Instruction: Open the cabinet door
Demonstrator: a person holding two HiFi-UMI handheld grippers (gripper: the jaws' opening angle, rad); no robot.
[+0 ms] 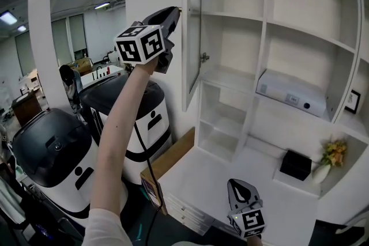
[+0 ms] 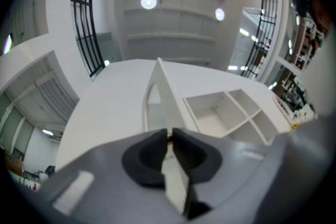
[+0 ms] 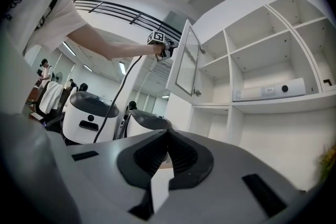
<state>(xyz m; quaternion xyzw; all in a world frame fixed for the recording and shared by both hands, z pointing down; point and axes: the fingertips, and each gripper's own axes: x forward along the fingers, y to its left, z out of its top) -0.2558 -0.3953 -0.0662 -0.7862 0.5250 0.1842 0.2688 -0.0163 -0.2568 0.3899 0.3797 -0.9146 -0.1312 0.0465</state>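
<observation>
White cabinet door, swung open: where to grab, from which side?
Pinch the free vertical edge of the white cabinet door, opposite the hinges, coming from the room side. It's a thin flat panel with no handle showing; the left gripper is shut on that edge.

White cabinet door (image 1: 192,37) and shelves (image 1: 228,76); dark grey left gripper (image 1: 174,10), its cube patterned with black-and-white square markers.

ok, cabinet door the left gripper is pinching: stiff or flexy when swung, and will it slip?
Probably stiff: the cabinet door looks like a flat rigid panel, edge pinched in the left gripper. Likely swings easily, since it hangs on two hinges and already stands open. Smooth white edge, thin grip: may slip if pulled off-arc.
</observation>
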